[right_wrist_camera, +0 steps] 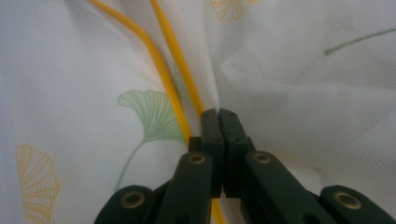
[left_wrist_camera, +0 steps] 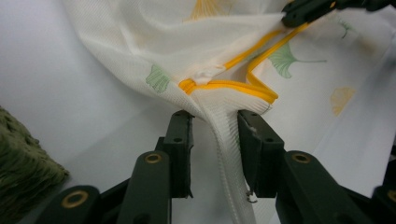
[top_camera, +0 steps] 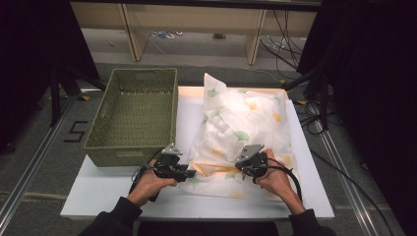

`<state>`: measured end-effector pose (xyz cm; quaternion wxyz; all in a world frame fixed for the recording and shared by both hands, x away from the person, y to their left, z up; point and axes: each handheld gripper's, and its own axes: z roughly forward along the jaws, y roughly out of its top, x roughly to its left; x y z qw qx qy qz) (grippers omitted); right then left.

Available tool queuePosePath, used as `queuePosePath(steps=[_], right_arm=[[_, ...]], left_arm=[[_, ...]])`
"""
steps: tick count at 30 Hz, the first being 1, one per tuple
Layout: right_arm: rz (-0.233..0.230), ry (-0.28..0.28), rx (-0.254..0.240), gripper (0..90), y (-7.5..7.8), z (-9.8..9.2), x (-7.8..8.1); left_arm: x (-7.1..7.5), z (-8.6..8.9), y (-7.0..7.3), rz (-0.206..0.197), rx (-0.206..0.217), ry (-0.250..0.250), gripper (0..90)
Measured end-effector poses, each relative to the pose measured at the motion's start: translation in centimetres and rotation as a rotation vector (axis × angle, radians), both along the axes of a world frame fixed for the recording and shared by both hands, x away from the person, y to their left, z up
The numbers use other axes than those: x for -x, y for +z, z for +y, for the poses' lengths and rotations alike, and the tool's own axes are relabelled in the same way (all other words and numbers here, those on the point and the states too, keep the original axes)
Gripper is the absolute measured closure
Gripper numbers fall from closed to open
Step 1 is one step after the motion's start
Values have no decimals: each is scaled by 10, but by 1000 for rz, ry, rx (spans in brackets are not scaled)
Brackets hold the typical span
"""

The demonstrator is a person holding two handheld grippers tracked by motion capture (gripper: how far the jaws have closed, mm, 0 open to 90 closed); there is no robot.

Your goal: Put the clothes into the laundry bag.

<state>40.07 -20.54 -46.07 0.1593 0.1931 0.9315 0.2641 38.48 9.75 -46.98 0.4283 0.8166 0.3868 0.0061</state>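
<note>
On the white table (top_camera: 98, 191), in front of the person, lies a white mesh laundry bag (top_camera: 241, 128) printed with green and yellow leaves, stuffed full, its near edge carrying a yellow zip (top_camera: 216, 169); a green woven basket (top_camera: 135, 115) stands just to its left, touching or nearly touching it. The left gripper (top_camera: 189, 173) holds the bag's near-left corner: in the left gripper view a bunched ridge of mesh (left_wrist_camera: 219, 126) runs up between the jaws, which stand partly closed on it just below the zip's end (left_wrist_camera: 189, 85). The right gripper (top_camera: 244, 169) is pinched tight at the zip line farther right; in the right gripper view its jaws meet fully, with fabric (right_wrist_camera: 280, 93) drawn into folds at the tips and the two yellow zip tapes (right_wrist_camera: 173, 70) running just beside them (whether the pull tab itself is caught between them cannot be told). The step in hand appears to be working the zip along the opening. To do it well, the left grip should stay fixed as an anchor and keep the corner taut, while the right travels along the line of the tapes, low and level, so the mesh does not snag in the teeth or slip from the pinch
</note>
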Motion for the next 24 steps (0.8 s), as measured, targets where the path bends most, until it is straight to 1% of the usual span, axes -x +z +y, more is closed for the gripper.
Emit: queuePosePath(steps=[2, 3, 4, 5, 6, 7, 8, 10, 12, 13, 14, 15, 16, 17, 18, 19, 20, 21, 22, 23, 24], right_arm=[[22, -5, -12, 900, -4, 0, -1], [4, -1, -5, 900, -5, 0, -1], [2, 4, -13, 900, -5, 0, -2], [10, -1, -13, 900, -4, 0, -1], [22, -7, -20, 900, -5, 0, -1], [22, -9, -21, 900, -4, 0, -2], [20, -7, -22, 900, -4, 0, -2], [22, -4, -25, 900, -4, 0, -2], [24, -2, -25, 900, -4, 0, -2], [23, -3, -26, 900, -4, 0, -2], [14, 2, -27, 900, -3, 0, -2], [14, 2, -28, 900, -3, 0, -2], [12, 1, -28, 900, -3, 0, -2], [29, -2, -33, 900, -4, 0, -2], [23, 4, -31, 900, -4, 0, -2], [29, -2, -32, 900, -3, 0, -2], [30, 1, -33, 900, -4, 0, -2], [27, -3, -27, 900, -4, 0, -2], [13, 5, -19, 900, -4, 0, -3], [30, -3, -30, 900, -4, -1, -3], [10, 1, -24, 900, -4, -1, -3]], left_arm=[[-1, 0, 0, 35, 31, 7, 611], [-2, 0, 0, 45, 47, 7, 594], [-2, 0, 0, 50, 57, 11, 576], [-2, 0, 1, 55, 72, 18, 559], [-3, 1, 2, 59, 74, 23, 546], [-4, 1, 3, 62, 72, 35, 532], [-4, 2, 3, 69, 64, 33, 520], [-6, 1, 3, 86, 86, 51, 501], [-7, 1, 3, 97, 79, 53, 483], [-7, -1, 3, 87, 81, 73, 482], [-8, -1, 3, 95, 78, 73, 475], [-9, -1, 3, 92, 75, 77, 473], [-10, -2, 3, 86, 80, 92, 483], [-11, -2, 3, 78, 79, 90, 499], [-12, -1, 2, 65, 74, 89, 526], [-13, -1, 2, 47, 82, 93, 557], [-13, -1, 2, 39, 84, 92, 586], [-13, 0, 2, 22, 80, 85, 624], [-13, 1, 2, 3, 80, 76, 661], [-13, 2, 2, -5, 76, 65, 695], [-13, 1, 3, -19, 76, 57, 710]])
